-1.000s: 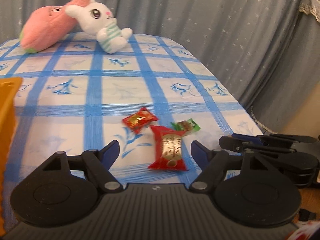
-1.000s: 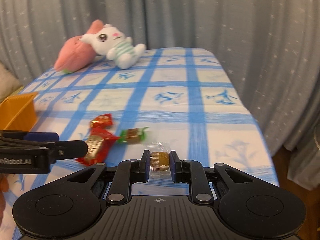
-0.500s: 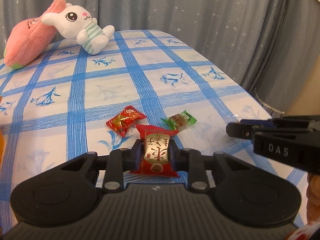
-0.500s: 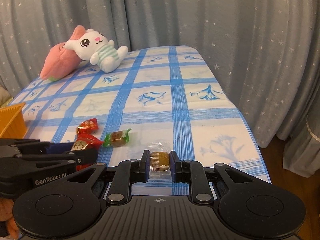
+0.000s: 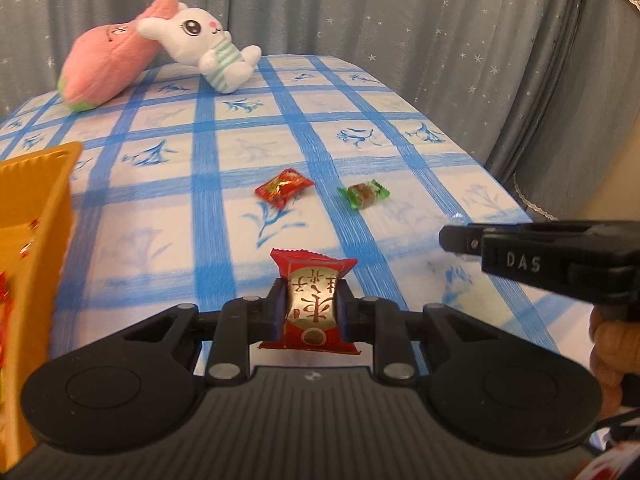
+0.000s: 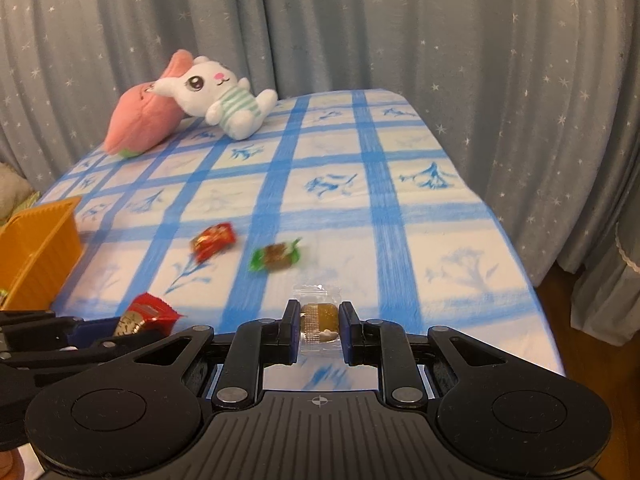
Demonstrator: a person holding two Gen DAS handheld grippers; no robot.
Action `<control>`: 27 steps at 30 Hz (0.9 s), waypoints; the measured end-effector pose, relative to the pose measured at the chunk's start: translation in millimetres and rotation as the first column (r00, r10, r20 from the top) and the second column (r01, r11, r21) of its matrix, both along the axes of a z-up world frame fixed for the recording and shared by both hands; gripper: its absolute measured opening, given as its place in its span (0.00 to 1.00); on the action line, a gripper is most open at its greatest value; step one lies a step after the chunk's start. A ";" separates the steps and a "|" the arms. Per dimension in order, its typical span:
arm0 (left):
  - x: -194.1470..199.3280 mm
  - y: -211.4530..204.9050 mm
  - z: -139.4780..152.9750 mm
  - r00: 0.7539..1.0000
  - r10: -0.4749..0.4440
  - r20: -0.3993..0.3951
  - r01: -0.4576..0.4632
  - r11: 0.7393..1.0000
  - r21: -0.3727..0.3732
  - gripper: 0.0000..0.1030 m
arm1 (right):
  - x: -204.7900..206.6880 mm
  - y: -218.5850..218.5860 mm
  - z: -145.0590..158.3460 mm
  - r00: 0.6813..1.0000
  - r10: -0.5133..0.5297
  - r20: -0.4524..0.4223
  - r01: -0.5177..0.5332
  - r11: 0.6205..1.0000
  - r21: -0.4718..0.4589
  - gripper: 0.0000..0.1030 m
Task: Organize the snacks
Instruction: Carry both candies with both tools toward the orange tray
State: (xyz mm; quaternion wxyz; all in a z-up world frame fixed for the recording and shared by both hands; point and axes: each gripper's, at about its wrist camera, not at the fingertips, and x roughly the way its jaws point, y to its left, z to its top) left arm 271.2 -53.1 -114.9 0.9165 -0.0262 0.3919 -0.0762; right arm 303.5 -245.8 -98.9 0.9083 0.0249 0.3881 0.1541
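Since earlier frame, left gripper (image 5: pixel 311 312) clamps red-and-gold candy (image 5: pixel 311 303), lifted clear of cloth; orange bin (image 5: pixel 38 216) now at 9 o'clock. Right gripper (image 6: pixel 319 330) pinches clear-wrapped amber candy (image 6: pixel 319 317). Step: carry both to bin. Next: swing toward 9 o'clock, release over opening. Farther, at 12 o'clock: small red candy (image 5: pixel 284 187) and green-wrapped candy (image 5: pixel 363 193) on checked tablecloth (image 5: pixel 240 148), slightly blurred, probably toffee. Beyond: plush rabbit (image 5: pixel 208 54).
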 end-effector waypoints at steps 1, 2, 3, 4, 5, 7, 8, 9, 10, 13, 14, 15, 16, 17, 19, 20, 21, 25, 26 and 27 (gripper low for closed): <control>-6.5 2.0 2.7 1.000 0.004 -0.002 -0.004 1.000 0.000 0.21 | -7.5 1.8 1.4 1.000 -0.005 -0.004 0.005 1.000 0.005 0.20; -13.0 4.1 5.4 1.000 0.008 -0.002 -0.008 1.000 0.000 0.21 | -15.4 3.4 3.0 1.000 -0.011 -0.007 0.011 1.000 0.012 0.20; -19.7 6.1 8.2 1.000 0.011 -0.003 -0.011 1.000 -0.001 0.21 | -23.6 4.9 4.4 1.000 -0.019 -0.009 0.019 1.000 0.020 0.20; -26.2 8.9 10.9 1.000 0.016 -0.005 -0.016 1.000 -0.001 0.21 | -32.7 7.1 5.6 1.000 -0.027 -0.014 0.027 0.999 0.029 0.20; -33.0 11.6 13.8 1.000 0.022 -0.006 -0.022 1.000 -0.001 0.21 | -42.3 9.1 6.6 0.999 -0.031 -0.018 0.031 0.999 0.038 0.20; -47.3 17.6 20.0 0.999 0.032 -0.007 -0.032 0.999 -0.004 0.21 | -62.4 14.2 10.6 0.999 -0.029 -0.019 0.030 0.999 0.042 0.20; -54.7 20.4 23.2 0.999 0.038 -0.006 -0.038 0.999 -0.003 0.21 | -72.5 16.2 12.7 0.999 -0.028 -0.016 0.029 0.999 0.039 0.20; -61.2 23.4 26.3 0.999 0.042 -0.005 -0.042 0.999 -0.003 0.21 | -81.6 17.9 15.2 0.999 -0.029 -0.014 0.029 0.999 0.039 0.20; -67.8 26.5 29.3 0.999 0.048 -0.004 -0.048 0.999 -0.004 0.21 | -90.6 18.6 17.5 0.999 -0.032 -0.014 0.032 0.999 0.042 0.20; -87.2 35.1 37.4 0.998 0.063 0.005 -0.063 0.998 -0.001 0.21 | -113.6 20.0 24.9 0.999 -0.048 -0.023 0.049 0.998 0.049 0.20; -92.8 37.8 40.0 0.998 0.068 0.006 -0.068 0.998 -0.003 0.21 | -120.5 20.2 27.4 0.998 -0.054 -0.026 0.056 0.997 0.049 0.20; -98.6 40.4 42.6 0.997 0.071 0.008 -0.071 0.997 -0.004 0.21 | -126.8 20.4 30.0 0.998 -0.058 -0.029 0.060 0.997 0.048 0.20; -103.7 43.0 45.5 0.997 0.075 0.011 -0.074 0.997 -0.002 0.21 | -132.9 20.7 32.8 0.998 -0.060 -0.029 0.062 0.997 0.047 0.20; -108.8 45.4 48.4 0.997 0.078 0.014 -0.078 0.997 -0.003 0.21 | -138.6 21.4 35.6 0.998 -0.061 -0.029 0.062 0.997 0.046 0.20; -119.0 50.1 54.3 0.996 0.088 0.019 -0.088 0.996 -0.005 0.21 | -148.7 23.0 41.3 0.998 -0.061 -0.025 0.062 0.997 0.045 0.20; -122.8 51.7 57.1 0.996 0.091 0.023 -0.091 0.996 -0.006 0.21 | -153.5 23.9 44.0 0.998 -0.061 -0.024 0.062 0.997 0.045 0.20; -127.2 53.5 60.3 0.995 0.094 0.027 -0.094 0.996 -0.005 0.21 | -157.8 25.2 46.7 0.998 -0.061 -0.023 0.061 0.997 0.045 0.20; -142.5 61.1 72.0 0.993 0.105 0.048 -0.105 0.994 -0.004 0.21 | -173.0 33.4 57.5 0.999 -0.042 -0.009 0.043 0.998 0.043 0.20; -146.3 63.3 74.7 0.993 0.108 0.053 -0.108 0.994 -0.005 0.21 | -175.8 36.2 60.1 0.999 -0.036 -0.004 0.036 0.998 0.042 0.20; -149.7 65.3 76.9 0.992 0.112 0.056 -0.112 0.994 -0.006 0.21 | -178.3 39.1 62.7 1.000 -0.029 -0.001 0.029 0.999 0.042 0.20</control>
